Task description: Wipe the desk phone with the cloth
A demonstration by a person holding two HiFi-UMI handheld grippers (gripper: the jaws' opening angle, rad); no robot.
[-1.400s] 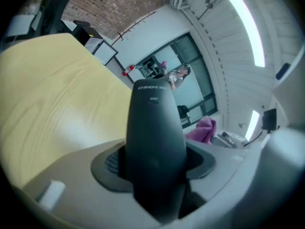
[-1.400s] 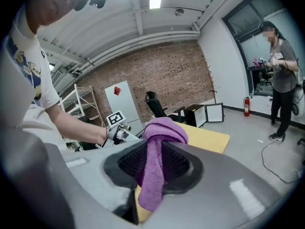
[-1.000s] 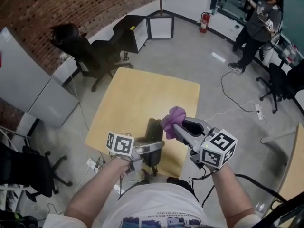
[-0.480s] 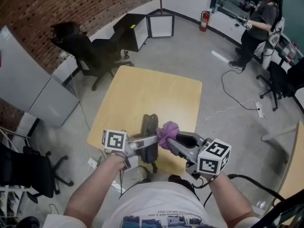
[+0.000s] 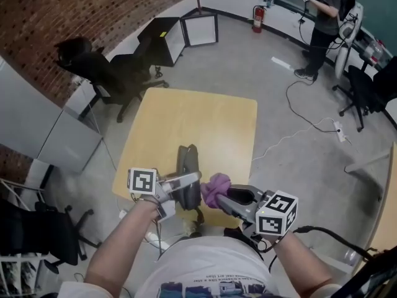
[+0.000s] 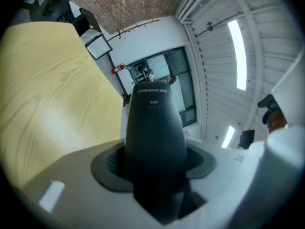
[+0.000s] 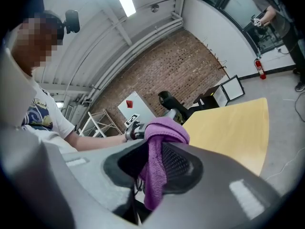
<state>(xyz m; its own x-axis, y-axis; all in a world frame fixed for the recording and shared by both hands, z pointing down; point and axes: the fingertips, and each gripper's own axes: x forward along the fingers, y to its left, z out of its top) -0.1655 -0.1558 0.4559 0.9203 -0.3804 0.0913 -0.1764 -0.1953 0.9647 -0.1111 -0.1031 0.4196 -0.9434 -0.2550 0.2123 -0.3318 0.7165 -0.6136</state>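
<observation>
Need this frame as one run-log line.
left gripper: shut on phone handset | right gripper: shut on purple cloth | cloth beside handset, contact unclear

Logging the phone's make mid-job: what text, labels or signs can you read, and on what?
"CHINO-E", roughly, on the handset; ending blurred.
Small line beneath it: too small to read.
Shirt print: unreadable.
Red sign in the background: unreadable.

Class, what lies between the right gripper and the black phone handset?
The purple cloth, held by the right gripper, lies next to the handset; the head view shows this.
</observation>
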